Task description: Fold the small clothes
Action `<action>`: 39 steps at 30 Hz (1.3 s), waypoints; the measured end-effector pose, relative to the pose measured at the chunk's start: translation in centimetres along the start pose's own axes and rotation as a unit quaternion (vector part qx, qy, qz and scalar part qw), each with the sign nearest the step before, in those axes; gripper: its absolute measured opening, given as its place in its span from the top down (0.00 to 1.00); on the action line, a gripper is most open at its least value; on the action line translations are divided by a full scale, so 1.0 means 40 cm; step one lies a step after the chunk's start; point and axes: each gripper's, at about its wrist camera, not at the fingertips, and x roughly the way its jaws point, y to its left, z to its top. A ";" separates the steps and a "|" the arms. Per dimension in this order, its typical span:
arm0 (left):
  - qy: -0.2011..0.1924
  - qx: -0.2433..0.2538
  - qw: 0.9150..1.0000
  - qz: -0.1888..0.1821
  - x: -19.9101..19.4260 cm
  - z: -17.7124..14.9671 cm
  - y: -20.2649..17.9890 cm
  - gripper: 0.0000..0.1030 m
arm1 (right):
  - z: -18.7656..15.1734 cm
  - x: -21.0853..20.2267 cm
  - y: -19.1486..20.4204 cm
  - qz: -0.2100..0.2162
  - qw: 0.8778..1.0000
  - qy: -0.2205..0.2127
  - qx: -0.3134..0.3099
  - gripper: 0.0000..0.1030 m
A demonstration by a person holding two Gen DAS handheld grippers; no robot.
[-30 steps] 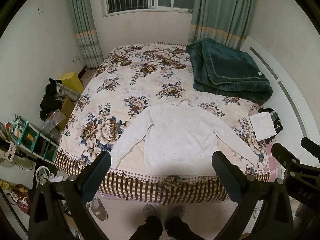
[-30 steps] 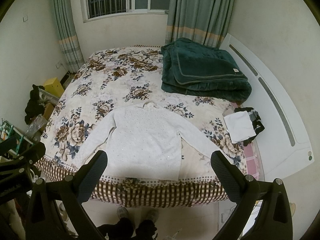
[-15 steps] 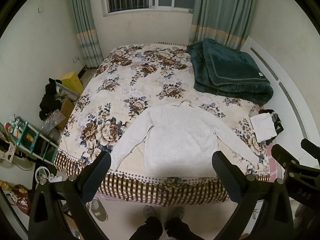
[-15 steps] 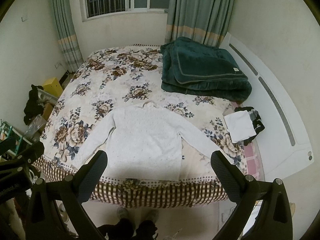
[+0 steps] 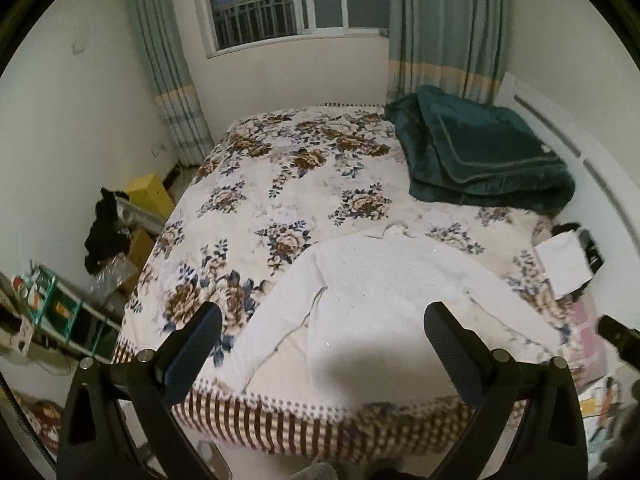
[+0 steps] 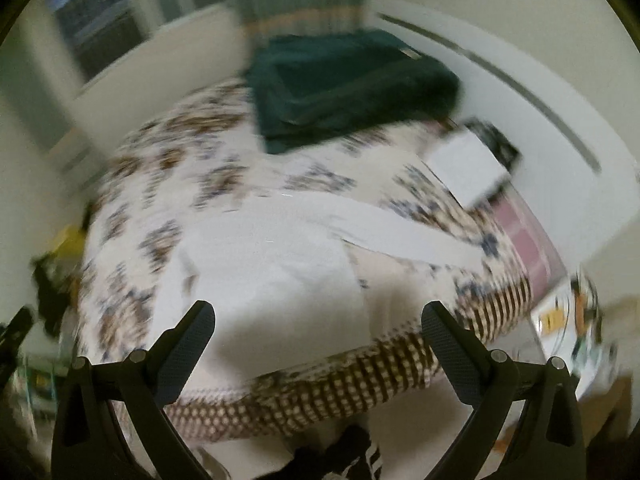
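Note:
A white long-sleeved sweater [image 5: 380, 300] lies flat with both sleeves spread at the near end of a floral bedspread [image 5: 304, 184]. It also shows, blurred, in the right wrist view [image 6: 280, 264]. My left gripper [image 5: 320, 332] is open and empty, held above the sweater's lower half near the bed's foot. My right gripper [image 6: 318, 330] is open and empty, above the sweater's hem, tilted toward its right sleeve [image 6: 408, 236].
A folded dark green blanket [image 5: 480, 156] lies at the far right of the bed. A folded white cloth on dark clothes [image 5: 568, 258] sits at the right edge. Shelves and clutter [image 5: 60, 312] stand left of the bed. The checked bed skirt [image 5: 320, 424] marks the near edge.
Both grippers have moved forward and lower toward the sweater. The right wrist view has swung and tilted fast, blurring the picture. Both stay open.

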 end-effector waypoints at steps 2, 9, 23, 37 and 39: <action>0.006 0.015 1.000 0.007 0.091 -0.010 -0.038 0.00 | 0.001 0.105 -0.096 -0.019 0.999 0.017 0.039 0.00; 0.077 0.037 0.996 0.041 0.440 -0.078 -0.209 0.00 | 0.005 0.605 -0.533 -0.047 0.975 0.103 0.190 0.26; 0.216 0.012 0.972 0.095 1.009 -0.240 -0.464 0.00 | -0.067 1.334 -1.174 0.003 0.860 0.114 0.498 0.26; 0.215 -0.002 0.972 0.094 1.142 -0.176 -0.564 0.00 | 0.196 1.368 -1.222 -0.010 0.897 0.055 0.438 0.89; 0.219 -0.006 0.971 0.096 1.151 -0.179 -0.562 0.00 | 0.226 1.375 -1.200 -0.009 0.907 0.063 0.416 0.89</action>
